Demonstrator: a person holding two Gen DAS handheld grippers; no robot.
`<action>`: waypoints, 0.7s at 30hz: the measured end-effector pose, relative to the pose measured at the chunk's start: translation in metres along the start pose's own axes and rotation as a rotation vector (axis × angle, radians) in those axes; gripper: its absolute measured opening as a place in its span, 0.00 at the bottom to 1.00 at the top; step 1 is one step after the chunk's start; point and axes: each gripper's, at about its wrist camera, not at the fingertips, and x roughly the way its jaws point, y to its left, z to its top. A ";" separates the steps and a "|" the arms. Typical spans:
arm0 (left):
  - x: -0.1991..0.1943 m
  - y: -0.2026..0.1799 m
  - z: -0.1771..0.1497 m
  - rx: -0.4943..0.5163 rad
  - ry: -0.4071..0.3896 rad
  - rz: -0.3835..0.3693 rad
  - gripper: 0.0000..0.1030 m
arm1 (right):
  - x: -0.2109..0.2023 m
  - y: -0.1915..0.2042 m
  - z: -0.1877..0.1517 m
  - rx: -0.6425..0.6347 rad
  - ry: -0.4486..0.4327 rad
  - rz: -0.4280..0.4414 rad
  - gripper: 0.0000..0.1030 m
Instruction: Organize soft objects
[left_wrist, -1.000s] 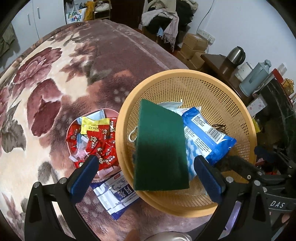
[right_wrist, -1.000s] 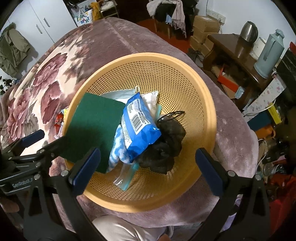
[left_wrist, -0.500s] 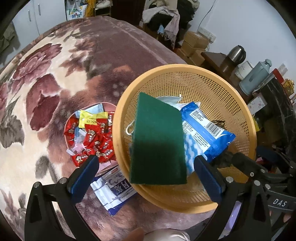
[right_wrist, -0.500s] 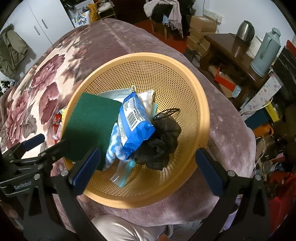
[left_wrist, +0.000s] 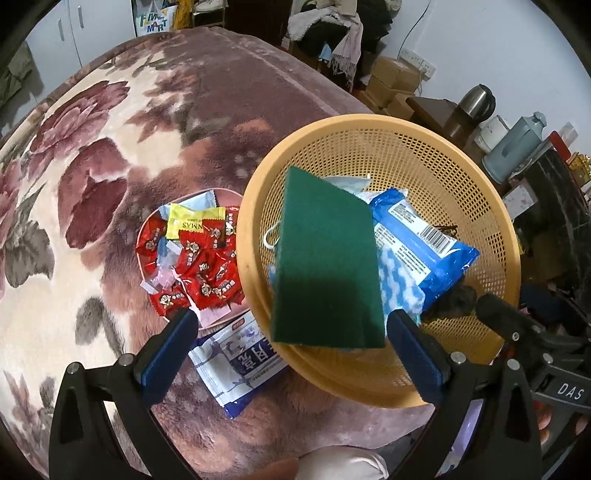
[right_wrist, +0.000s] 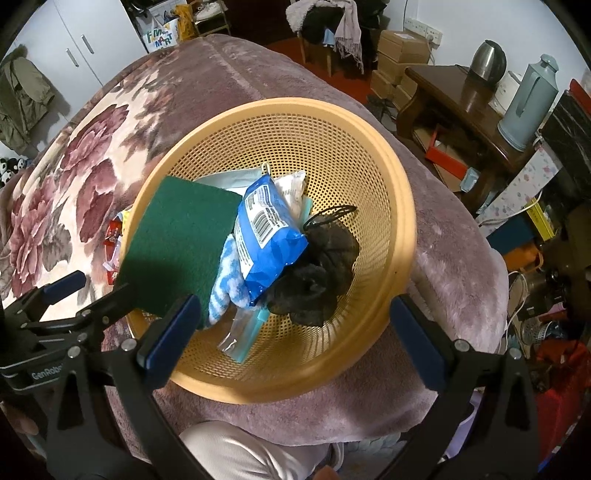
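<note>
A round yellow mesh basket (left_wrist: 424, 155) (right_wrist: 332, 125) sits on a floral plush blanket. Inside lie a green scouring pad (left_wrist: 325, 266) (right_wrist: 177, 240) leaning on the rim, a blue plastic packet (left_wrist: 417, 240) (right_wrist: 266, 236), a blue-white cloth (right_wrist: 225, 284), a dark fabric lump (right_wrist: 317, 269) and a clear bag (right_wrist: 240, 332). My left gripper (left_wrist: 291, 343) is open, empty, hovering near the basket's near-left rim. My right gripper (right_wrist: 291, 328) is open, empty, over the basket's near rim.
A pink dish (left_wrist: 218, 317) of red and yellow candy wrappers and a blue-white packet (left_wrist: 240, 362) lie on the blanket (left_wrist: 92, 184) left of the basket. A wooden table (right_wrist: 461, 92) with a kettle and thermos stands at the right, beyond the blanket edge.
Both grippers have drawn back slightly from the basket, so it sits a little farther and more to the right in the left view. Nothing was grasped or released.
</note>
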 end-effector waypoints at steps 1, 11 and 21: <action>0.000 0.000 -0.001 0.001 0.001 -0.002 0.99 | 0.000 0.000 0.000 0.001 0.000 -0.001 1.00; 0.000 -0.002 -0.005 0.010 0.004 -0.009 0.99 | -0.001 0.007 -0.007 -0.017 -0.005 -0.026 1.00; 0.001 0.016 -0.016 -0.049 0.069 -0.033 0.99 | 0.000 0.017 -0.011 -0.052 0.061 -0.083 1.00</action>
